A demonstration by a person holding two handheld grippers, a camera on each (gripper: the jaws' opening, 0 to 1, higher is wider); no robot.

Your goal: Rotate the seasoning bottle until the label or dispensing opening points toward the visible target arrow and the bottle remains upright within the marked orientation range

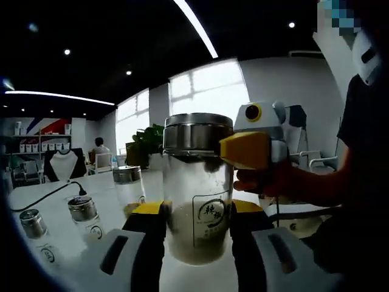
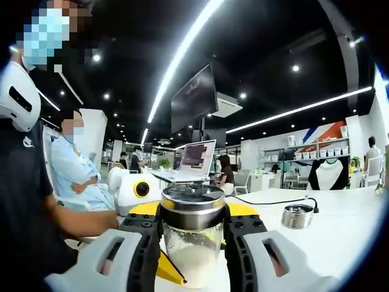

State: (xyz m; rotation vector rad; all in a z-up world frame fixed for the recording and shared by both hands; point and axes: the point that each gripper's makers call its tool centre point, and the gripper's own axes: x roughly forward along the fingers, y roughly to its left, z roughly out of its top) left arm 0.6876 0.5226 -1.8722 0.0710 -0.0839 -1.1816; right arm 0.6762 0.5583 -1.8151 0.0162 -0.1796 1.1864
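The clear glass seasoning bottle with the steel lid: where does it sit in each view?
Left gripper view: clear glass seasoning bottle with steel lid at centre, between the left gripper jaws.
Right gripper view: same bottle at lower centre, between the right gripper jaws.
Shared landmark: black necklace bust.

Bottle (image 1: 197,201) looks like clear, smooth glass with a printed label, capped by a shiny brushed-metal lid (image 1: 198,132). Table (image 2: 340,231) is glossy white. Gripper (image 1: 197,252) pads look like matt black and yellow plastic.
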